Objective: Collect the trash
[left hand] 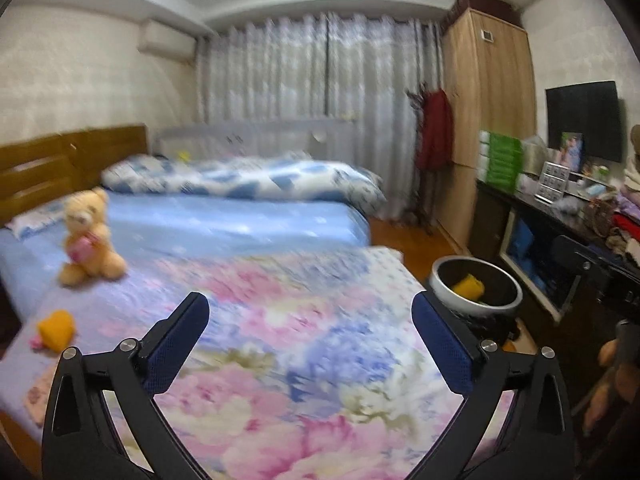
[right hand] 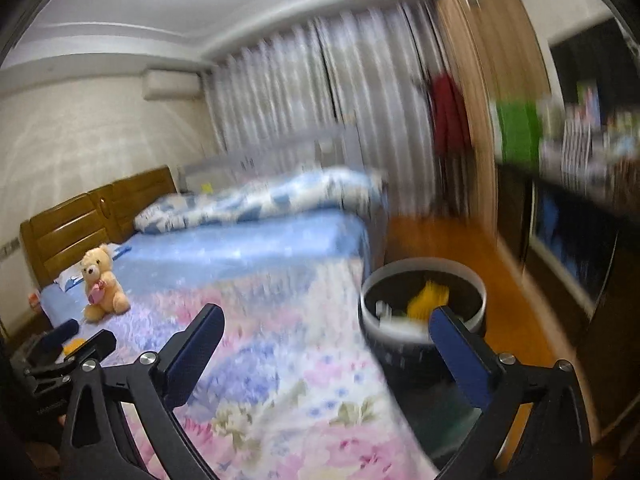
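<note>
While held above the floral bedspread, left gripper spread wide, blue-padded fingers far apart with only quilt showing between them. Right gripper likewise splayed, nothing pinched, one blue pad overlapping the near rim of the trash bin in the right wrist view. Bin round, white-rimmed, lined in black, standing on the wooden floor just beside the foot corner of the bed; inside it a crumpled yellow piece of trash plus some pale scraps, too blurred to name. Same bin seen from the left wrist past the right-hand finger, yellow lump resting against its inner wall. Still out on the bedspread, near its left edge: another yellow crumpled piece with a small pink scrap touching its lower left side. Teddy bear sitting upright on the blue sheet near the wooden headboard, clutching something pink. Beyond it, a blue-and-white patterned duvet bunched along the far side, grey curtains behind, a red garment hanging beside the wooden wardrobe. Both views smeared by motion, the right one more heavily.
</note>
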`<state>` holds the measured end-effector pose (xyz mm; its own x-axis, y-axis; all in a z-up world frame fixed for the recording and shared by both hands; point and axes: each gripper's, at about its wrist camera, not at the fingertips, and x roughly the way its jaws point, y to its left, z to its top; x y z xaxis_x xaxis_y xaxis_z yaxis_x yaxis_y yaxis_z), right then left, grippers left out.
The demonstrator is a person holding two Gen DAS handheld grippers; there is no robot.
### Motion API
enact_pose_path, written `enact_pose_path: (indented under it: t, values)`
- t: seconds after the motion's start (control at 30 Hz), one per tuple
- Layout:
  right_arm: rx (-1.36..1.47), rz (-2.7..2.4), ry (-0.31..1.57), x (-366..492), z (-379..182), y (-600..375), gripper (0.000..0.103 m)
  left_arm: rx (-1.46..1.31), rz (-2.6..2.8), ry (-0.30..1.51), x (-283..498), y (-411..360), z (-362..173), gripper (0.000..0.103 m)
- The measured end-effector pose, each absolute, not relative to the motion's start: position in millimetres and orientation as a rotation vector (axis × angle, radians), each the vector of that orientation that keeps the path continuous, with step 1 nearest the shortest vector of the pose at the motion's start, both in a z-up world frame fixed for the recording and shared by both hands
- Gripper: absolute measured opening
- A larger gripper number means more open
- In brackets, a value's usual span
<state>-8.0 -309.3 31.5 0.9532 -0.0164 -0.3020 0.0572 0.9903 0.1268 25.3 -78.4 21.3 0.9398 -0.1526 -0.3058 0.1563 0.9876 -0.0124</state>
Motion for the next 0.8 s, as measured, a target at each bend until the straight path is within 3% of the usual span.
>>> enact_pose_path:
  t: [0.8]
  values:
    - [0.074, -0.021, 0.324, -16.3, 4.2, -280.8, 0.103, 0.073, -0.081, 0.265, 3.1, -70.7, 9.3, 0.103]
